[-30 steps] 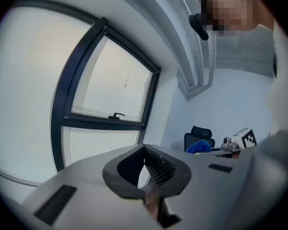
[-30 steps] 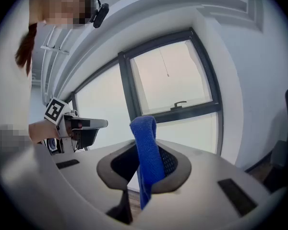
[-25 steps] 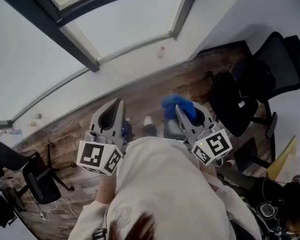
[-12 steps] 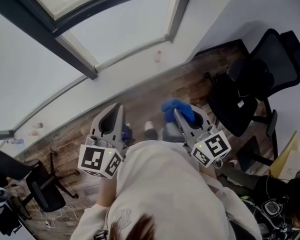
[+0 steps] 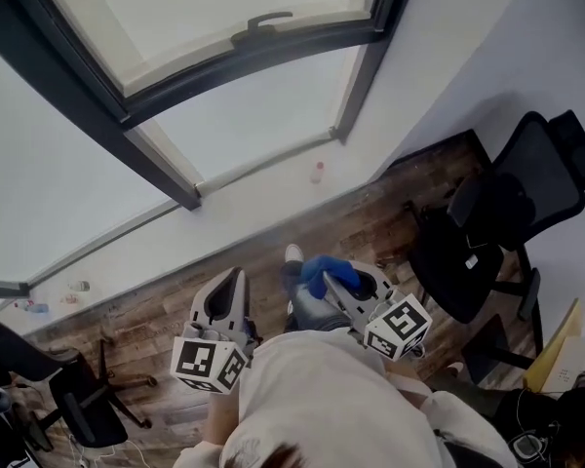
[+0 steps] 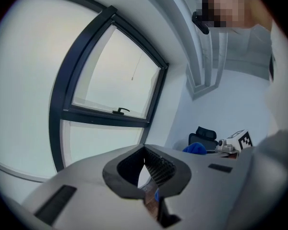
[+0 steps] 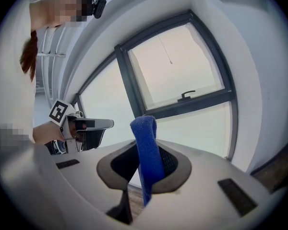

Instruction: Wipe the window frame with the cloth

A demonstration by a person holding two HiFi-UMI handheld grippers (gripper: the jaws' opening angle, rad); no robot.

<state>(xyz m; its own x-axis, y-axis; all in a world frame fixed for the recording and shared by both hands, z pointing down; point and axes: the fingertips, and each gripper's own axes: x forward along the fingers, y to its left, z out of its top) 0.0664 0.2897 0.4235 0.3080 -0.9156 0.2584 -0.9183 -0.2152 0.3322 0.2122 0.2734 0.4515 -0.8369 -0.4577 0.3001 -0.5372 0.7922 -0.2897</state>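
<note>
My right gripper (image 7: 146, 172) pinched the cloth (image 7: 145, 133), its free end standing up past the jaws, ready for wiping. My left gripper (image 6: 145, 153) was closed and empty, spare. The frame (image 7: 206, 102) stood ahead, not yet reached.

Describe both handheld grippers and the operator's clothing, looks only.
Left gripper and right gripper match: light grey moulded shells tapering to two jaws with dark ribbed pads. Each carries a white cube with black square markers: left cube, right cube. The person wears a pale top.
</note>
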